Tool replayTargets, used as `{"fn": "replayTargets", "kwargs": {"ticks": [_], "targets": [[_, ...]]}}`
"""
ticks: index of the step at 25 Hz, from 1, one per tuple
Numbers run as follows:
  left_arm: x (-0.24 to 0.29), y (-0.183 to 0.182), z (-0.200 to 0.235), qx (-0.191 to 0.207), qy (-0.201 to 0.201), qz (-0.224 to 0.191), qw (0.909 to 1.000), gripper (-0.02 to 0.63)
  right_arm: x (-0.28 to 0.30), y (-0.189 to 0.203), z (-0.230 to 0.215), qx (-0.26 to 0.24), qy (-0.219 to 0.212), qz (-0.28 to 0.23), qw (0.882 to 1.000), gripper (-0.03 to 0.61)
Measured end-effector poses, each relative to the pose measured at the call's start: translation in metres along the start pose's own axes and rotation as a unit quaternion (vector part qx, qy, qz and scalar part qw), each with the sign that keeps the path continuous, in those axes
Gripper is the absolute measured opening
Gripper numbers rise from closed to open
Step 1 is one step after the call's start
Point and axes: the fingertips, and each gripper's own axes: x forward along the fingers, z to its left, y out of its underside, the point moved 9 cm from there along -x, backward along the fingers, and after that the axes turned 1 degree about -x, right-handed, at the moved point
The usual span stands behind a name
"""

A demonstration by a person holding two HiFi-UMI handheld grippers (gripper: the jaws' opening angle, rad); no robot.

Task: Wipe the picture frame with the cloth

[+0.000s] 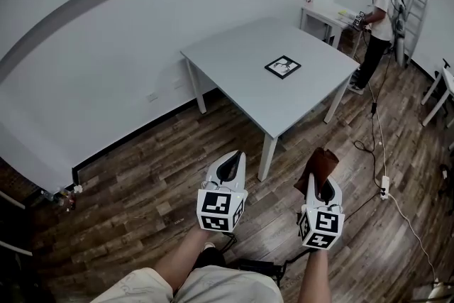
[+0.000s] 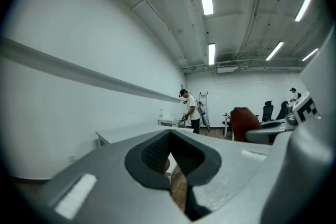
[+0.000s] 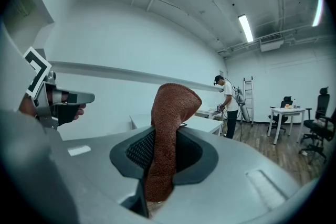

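Cloth (image 3: 170,113) in right hand-held gripper (image 3: 161,157), frame (image 1: 283,67) apart

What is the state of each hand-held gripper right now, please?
Left hand-held gripper: closed, holding nothing.
Right hand-held gripper: closed on the brown cloth.
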Motion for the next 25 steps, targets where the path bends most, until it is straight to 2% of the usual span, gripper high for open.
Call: {"fn": "replayTargets", "kwargs": {"ticks": [7,16,25], "targets": [[0.008,-0.002,-0.006,0.006,-0.005,-0.011,0.9999,0.0,0.007,0.001,-0.006,-0.007,-0.008,0.001,1.0,0.106],[0.066,0.004,0.002,-0.002,0.013,-0.008,0.9999,0.0,0.054,0.001,-0.023,-0.011,0.001,0.009,1.0,0.105],[0.158,0.0,0.07,-0.009,0.022,-0.003,0.9997,0.0,0.162,-0.015,-0.006,-0.016,0.008,0.025,1.0,0.106]]}}
